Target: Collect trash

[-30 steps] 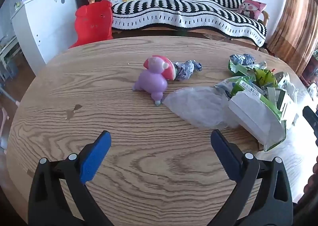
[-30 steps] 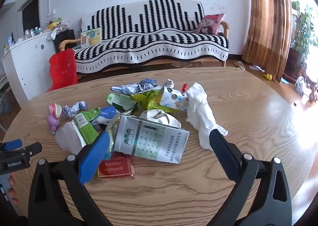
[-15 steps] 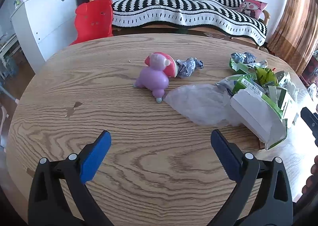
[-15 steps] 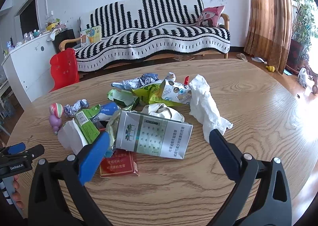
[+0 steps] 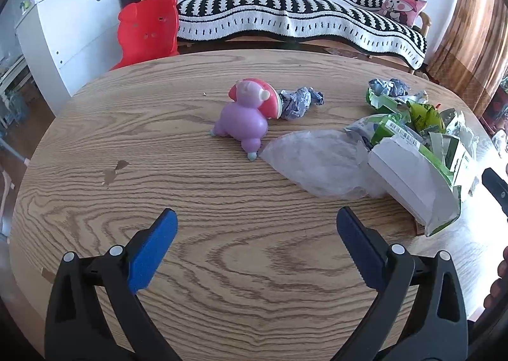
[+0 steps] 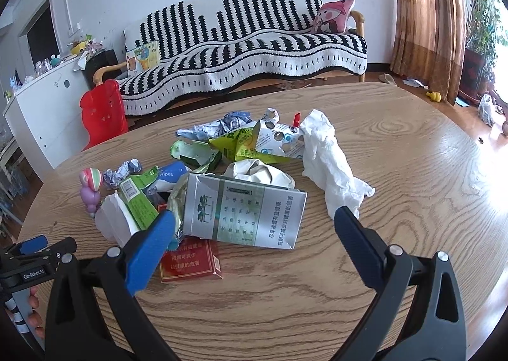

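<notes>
Here the trash lies in one heap on the round wooden desk (image 6: 412, 170), and I go from left to right in the right wrist view. At the far left stands a small purple toy (image 6: 90, 191), upright, and just beside it a crumpled foil wrapper (image 6: 122, 172). Next comes a clear plastic bag (image 6: 109, 221) with a green and white torn box (image 6: 136, 199) leaning on it. In the middle lies a flattened silver cigarette carton (image 6: 244, 212); its long axis runs left to right, a little tilted down to the right, and its torn open end points to the left. It partly covers a red cigarette pack (image 6: 190, 261) that lies flat nearer the camera. Behind them are green and yellow snack wrappers (image 6: 235, 145), and to the right a crumpled white tissue (image 6: 330, 164), long from the back to the front. The left gripper (image 5: 256, 234) hangs above bare wood near the toy and the bag; its jaws stand wide apart and hold nothing. The right gripper (image 6: 254, 227) is just before the silver carton; its jaws are also spread wide and grip nothing, the left blue pad overlapping the heap's edge in view, and I cannot tell if it touches.
</notes>
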`<state>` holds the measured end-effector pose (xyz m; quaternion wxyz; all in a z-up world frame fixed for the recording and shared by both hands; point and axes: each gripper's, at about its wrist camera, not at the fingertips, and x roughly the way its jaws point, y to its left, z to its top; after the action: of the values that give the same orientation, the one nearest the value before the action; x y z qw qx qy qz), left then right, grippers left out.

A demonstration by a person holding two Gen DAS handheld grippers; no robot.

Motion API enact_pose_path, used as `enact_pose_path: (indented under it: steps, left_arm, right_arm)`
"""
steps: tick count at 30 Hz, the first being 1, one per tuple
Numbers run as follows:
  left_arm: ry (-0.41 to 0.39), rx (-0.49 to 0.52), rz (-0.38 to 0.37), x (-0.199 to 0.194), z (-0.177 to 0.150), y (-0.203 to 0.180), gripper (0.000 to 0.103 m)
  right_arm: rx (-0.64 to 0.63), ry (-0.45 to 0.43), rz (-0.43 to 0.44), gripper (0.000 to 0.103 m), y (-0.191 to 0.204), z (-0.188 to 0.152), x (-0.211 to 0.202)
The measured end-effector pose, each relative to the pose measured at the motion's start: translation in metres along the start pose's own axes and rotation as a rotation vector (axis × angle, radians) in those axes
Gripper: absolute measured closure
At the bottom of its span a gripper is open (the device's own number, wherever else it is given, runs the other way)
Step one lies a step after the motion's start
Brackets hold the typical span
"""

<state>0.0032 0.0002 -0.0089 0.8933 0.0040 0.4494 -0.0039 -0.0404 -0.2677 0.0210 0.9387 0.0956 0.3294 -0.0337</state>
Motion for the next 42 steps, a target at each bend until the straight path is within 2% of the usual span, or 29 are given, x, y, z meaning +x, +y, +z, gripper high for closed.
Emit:
enact_pose_path:
  steps: [16, 20, 23, 26, 33, 35, 42]
  left_arm:
    - [-0.007, 0.015, 0.004, 0.001, -0.002, -0.002, 0.006]
    - [-0.007, 0.003, -0.005, 0.001, -0.003, -0.001, 0.006]
    - [-0.004, -0.026, -0.013, 0.000, -0.001, 0.004, 0.006]
    - [0.020, -0.043, -0.016, 0.003, -0.002, 0.007, 0.006]
    - [0.036, -0.039, -0.023, 0.003, 0.001, 0.008, 0.006]
    - [0.036, -0.052, -0.047, 0.003, 0.003, 0.009, 0.006]
    - [0.034, -0.051, -0.051, 0.003, 0.003, 0.009, 0.006]
  right_arm:
    - [0.003, 0.005, 0.020, 0.006, -0.002, 0.000, 0.000]
    - [0.012, 0.009, 0.055, 0.006, 0.000, -0.001, -0.003]
    - [-0.020, -0.017, 0.111, 0.006, 0.010, 0.000, -0.013]
    - [-0.088, -0.025, 0.089, 0.006, 0.022, -0.001, -0.019]
    - [-0.167, 0.056, 0.055, 0.006, 0.030, 0.000, -0.023]
    - [-0.166, 0.058, 0.064, 0.006, 0.029, -0.001, -0.024]
    - [-0.194, 0.051, 0.106, 0.006, 0.035, -0.001, -0.022]
